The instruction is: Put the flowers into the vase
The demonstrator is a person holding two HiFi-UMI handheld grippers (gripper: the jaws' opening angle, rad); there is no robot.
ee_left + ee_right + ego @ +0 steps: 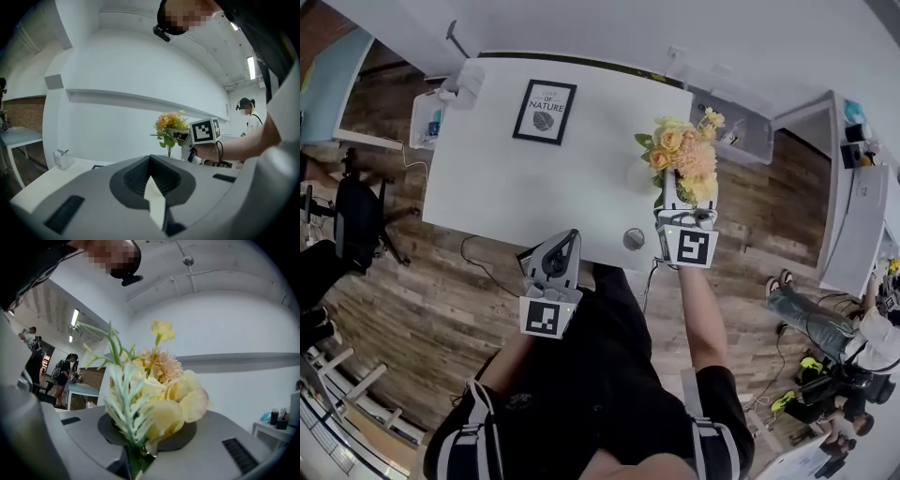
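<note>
While the flowers [682,155] had not yet gone into any vase, the right gripper [684,204] held them upright over the table [581,187], close to its right edge. Its jaws were clenched on the green stems low down, so the yellow and peach blooms stood free above the pads. That low grip probably served to keep the heads uncrushed and the stems pointing down for lowering. No view showed how much stem hung beneath the jaws.

A round grey thing [634,238] sat at the table's near edge, just beside that gripper. It may have been the vase seen from above, but that could not be told for sure. The left gripper [572,240] hung over the same near edge, a little to its left, jaws pressed together on nothing. It seemed placed to steady the vessel if needed.

The table was plain white and mostly bare, with a framed print [545,112] toward its far edge and a clear box [431,117] at the far left corner. Wood-plank flooring [441,300] and white walls surrounded it, and another person [811,314] sat off to the right.
</note>
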